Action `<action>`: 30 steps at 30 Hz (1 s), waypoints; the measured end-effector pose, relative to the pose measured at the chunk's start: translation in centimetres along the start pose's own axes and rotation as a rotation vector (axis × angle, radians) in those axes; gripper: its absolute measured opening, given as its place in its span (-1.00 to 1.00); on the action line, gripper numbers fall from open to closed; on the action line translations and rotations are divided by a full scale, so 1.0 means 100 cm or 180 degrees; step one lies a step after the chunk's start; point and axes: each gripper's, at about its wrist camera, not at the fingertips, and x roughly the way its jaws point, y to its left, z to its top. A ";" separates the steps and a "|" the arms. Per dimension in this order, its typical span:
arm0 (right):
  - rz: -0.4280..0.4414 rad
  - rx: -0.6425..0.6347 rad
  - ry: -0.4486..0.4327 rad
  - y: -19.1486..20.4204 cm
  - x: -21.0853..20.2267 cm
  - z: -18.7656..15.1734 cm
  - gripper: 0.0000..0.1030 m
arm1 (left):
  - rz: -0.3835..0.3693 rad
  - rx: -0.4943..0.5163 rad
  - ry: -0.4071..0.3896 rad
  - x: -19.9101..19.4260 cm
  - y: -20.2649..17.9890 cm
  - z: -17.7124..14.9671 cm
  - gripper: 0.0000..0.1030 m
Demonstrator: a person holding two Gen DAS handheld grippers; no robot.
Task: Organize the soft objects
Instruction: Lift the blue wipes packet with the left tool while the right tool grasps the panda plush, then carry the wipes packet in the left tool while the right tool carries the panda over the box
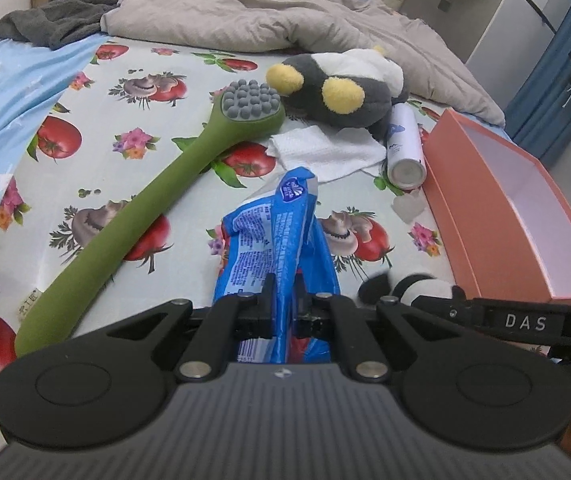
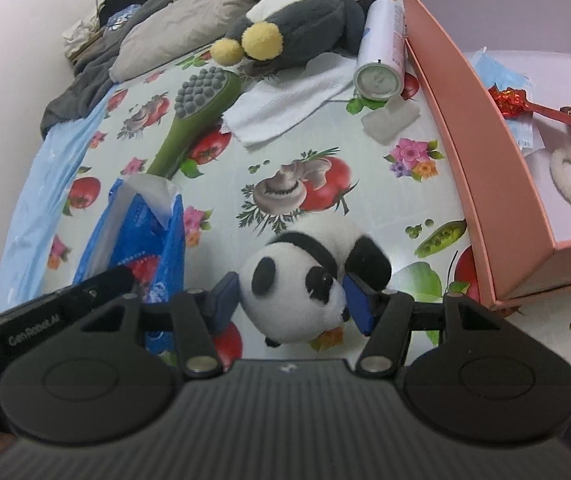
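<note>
My left gripper (image 1: 284,292) is shut on a blue plastic tissue pack (image 1: 273,236), which stands up between its fingers; the same tissue pack (image 2: 141,236) shows at the left of the right wrist view. My right gripper (image 2: 291,300) is shut on a small black-and-white panda plush (image 2: 297,288), its blue pads pressing the head from both sides. The panda plush (image 1: 417,286) peeks out low right in the left wrist view. A grey, white and yellow penguin plush (image 1: 345,84) (image 2: 305,20) lies at the back. The pink box (image 1: 525,216) (image 2: 465,128) stands open on the right.
A green massage brush (image 1: 133,220) (image 2: 193,120), a white cloth (image 1: 325,152) (image 2: 285,108) and a spray can (image 1: 403,148) (image 2: 381,56) lie on the fruit-print cloth. The box holds a mask, wrapped sweets and a fluffy ring (image 2: 569,180). Rumpled bedding (image 1: 265,12) sits behind.
</note>
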 end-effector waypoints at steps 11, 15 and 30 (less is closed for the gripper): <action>0.0077 -0.0173 -0.0079 0.010 -0.019 0.002 0.10 | -0.0058 -0.0025 -0.0087 -0.016 -0.005 0.007 -0.86; 0.0115 -0.0195 -0.0161 0.014 -0.031 0.005 0.10 | -0.0107 -0.0009 -0.0096 -0.023 -0.011 0.012 -0.86; 0.0270 -0.0338 -0.0675 0.026 -0.102 0.043 0.10 | -0.0368 0.0156 -0.0243 -0.068 -0.057 0.067 -0.86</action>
